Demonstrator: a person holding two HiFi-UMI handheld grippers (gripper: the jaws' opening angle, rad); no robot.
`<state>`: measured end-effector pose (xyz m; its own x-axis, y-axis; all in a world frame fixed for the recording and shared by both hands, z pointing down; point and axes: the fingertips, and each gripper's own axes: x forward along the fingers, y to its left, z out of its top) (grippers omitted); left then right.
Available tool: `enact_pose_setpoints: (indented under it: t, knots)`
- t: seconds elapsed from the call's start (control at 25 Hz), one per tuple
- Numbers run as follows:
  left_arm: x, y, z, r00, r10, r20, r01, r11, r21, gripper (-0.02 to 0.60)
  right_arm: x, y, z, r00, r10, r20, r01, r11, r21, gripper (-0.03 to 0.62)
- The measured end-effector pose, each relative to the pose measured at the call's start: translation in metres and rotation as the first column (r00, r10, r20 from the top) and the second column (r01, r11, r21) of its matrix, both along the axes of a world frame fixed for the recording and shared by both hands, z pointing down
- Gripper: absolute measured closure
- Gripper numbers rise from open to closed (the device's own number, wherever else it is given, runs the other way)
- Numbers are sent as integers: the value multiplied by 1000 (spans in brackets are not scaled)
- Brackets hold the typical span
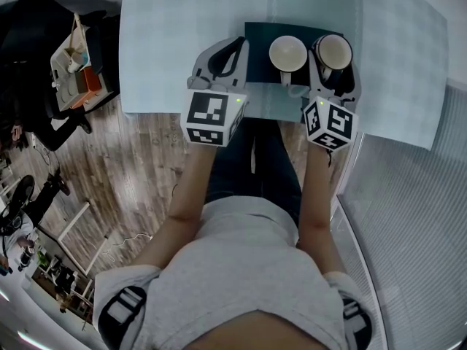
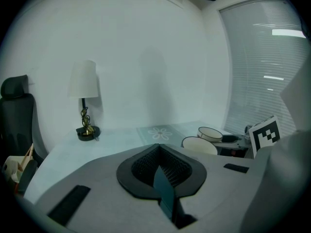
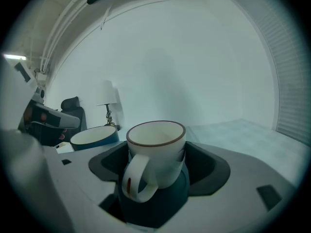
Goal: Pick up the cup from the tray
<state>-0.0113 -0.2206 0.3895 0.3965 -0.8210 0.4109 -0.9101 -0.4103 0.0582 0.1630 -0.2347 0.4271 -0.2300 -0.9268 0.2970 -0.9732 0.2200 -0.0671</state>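
A dark teal tray [image 1: 257,41] lies on the pale blue table and carries two white cups. The right cup [image 1: 335,49] has a brown rim; in the right gripper view this cup [image 3: 156,152] stands upright on the tray with its handle toward the camera. My right gripper [image 1: 333,67] is open, its jaws standing wide on either side of that cup without pressing it. The other cup [image 1: 287,52] stands just to its left. My left gripper [image 1: 230,51] hovers at the tray's left edge, shut and empty [image 2: 160,173].
A flower-patterned mat [image 2: 163,132] lies on the table [image 1: 168,42] beyond the tray. A table lamp [image 2: 83,97] stands at the far left against the white wall. Window blinds [image 2: 265,76] close off the right side. A black chair [image 2: 15,111] and a cluttered cart [image 1: 73,68] stand left of the table.
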Motion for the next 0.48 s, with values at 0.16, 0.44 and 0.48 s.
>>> enact_pose_setpoints:
  t: [0.16, 0.44, 0.48]
  knots:
    - [1, 1, 1, 1000, 4, 5, -4, 1000, -5, 574, 0, 1, -1, 1000, -13, -2, 13, 1000, 14, 281]
    - [3, 3, 6, 1000, 7, 16, -7, 1000, -15, 574, -1, 1, -1, 998, -61, -11, 61, 998, 14, 279]
    - [3, 3, 6, 1000, 8, 16, -8, 1000, -15, 575, -1, 1, -2, 998, -58, -17, 59, 998, 20, 279]
